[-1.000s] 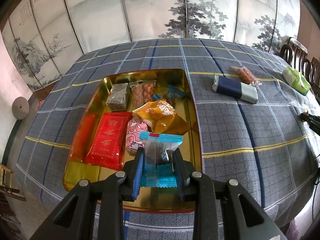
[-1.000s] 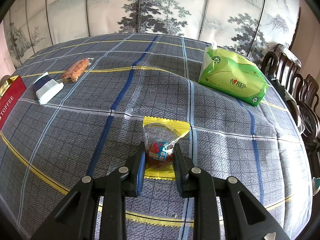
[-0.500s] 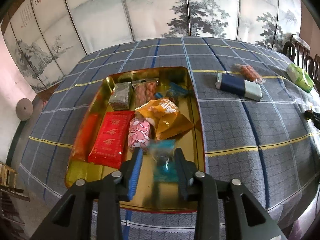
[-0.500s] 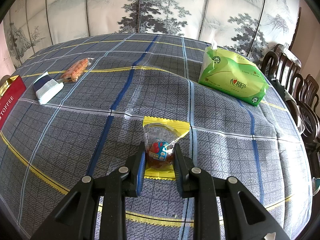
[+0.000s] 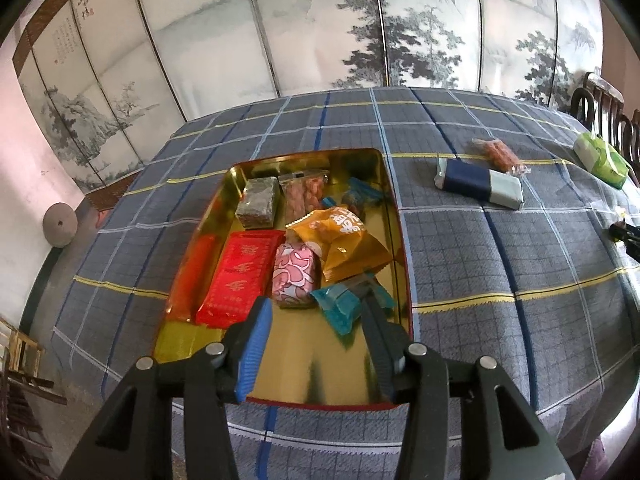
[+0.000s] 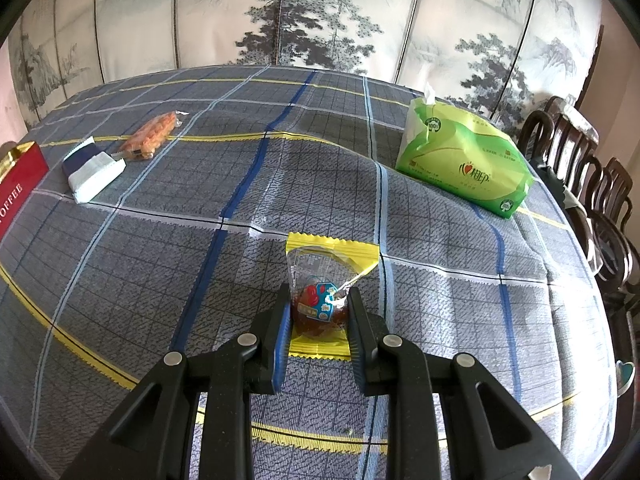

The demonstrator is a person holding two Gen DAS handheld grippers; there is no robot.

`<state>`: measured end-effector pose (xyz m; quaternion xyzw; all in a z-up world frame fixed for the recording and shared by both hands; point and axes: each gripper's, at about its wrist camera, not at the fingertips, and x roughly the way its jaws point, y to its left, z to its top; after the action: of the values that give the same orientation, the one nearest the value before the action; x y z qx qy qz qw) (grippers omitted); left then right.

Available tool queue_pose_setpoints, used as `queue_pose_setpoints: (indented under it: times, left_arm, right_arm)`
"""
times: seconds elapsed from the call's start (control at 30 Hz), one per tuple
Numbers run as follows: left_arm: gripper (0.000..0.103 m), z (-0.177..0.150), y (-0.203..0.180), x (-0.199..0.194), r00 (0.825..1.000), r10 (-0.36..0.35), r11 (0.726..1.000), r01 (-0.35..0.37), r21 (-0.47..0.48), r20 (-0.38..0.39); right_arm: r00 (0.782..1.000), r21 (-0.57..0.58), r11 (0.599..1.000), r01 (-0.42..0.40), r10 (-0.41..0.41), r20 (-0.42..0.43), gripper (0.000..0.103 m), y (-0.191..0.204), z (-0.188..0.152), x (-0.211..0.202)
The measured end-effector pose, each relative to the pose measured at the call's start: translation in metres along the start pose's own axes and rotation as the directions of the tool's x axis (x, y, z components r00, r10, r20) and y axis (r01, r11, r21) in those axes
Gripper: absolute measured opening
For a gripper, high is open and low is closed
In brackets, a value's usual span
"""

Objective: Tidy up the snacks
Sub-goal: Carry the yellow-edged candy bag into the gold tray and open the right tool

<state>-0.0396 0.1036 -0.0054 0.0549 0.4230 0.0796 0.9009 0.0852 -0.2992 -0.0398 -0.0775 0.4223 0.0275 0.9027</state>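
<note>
Now the left gripper's [image 5: 316,312] jaws have opened, dropping the blue snack [image 5: 340,306] into the tin [image 5: 304,364].

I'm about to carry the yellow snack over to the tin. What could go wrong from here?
The right gripper pinches the yellow-wrapped snack through slippery film, so it might slide out in transit. The gold tin is already crowded, so a drop could land on the orange bag and tumble out. The left gripper, jaws just opened, hangs over the tin's free space.
</note>
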Motion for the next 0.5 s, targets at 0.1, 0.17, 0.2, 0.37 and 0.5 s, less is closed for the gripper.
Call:
queue_pose_setpoints:
  times: [0.1,0.17,0.2,0.37,0.5]
  left_arm:
    - [0.047,-0.002,0.002,-0.004,1.0,0.001,1.0,-0.001,-0.007,0.006]
    - [0.048,-0.003,0.003,-0.007,1.0,0.004,1.0,-0.004,-0.013,0.01]
    - [0.048,-0.004,0.004,-0.009,1.0,0.007,1.0,-0.007,-0.014,0.012]
    - [0.049,-0.009,0.006,-0.014,1.0,0.011,1.0,-0.01,-0.016,0.015]
    - [0.05,-0.012,0.009,-0.019,1.0,0.007,1.0,-0.007,-0.02,0.016]
  right_arm:
    - [1.0,-0.016,1.0,0.015,-0.015,0.002,0.022,0.003,-0.001,-0.001]
    - [1.0,-0.007,1.0,0.01,-0.01,0.001,0.023,0.003,0.0,0.0]
    - [1.0,-0.002,1.0,0.007,-0.007,0.0,0.022,0.003,-0.001,0.0]
    - [1.0,0.025,1.0,-0.001,0.001,-0.015,0.022,0.003,0.0,-0.002]
    - [0.999,0.006,1.0,-0.015,0.015,-0.029,0.022,0.013,-0.002,-0.007]
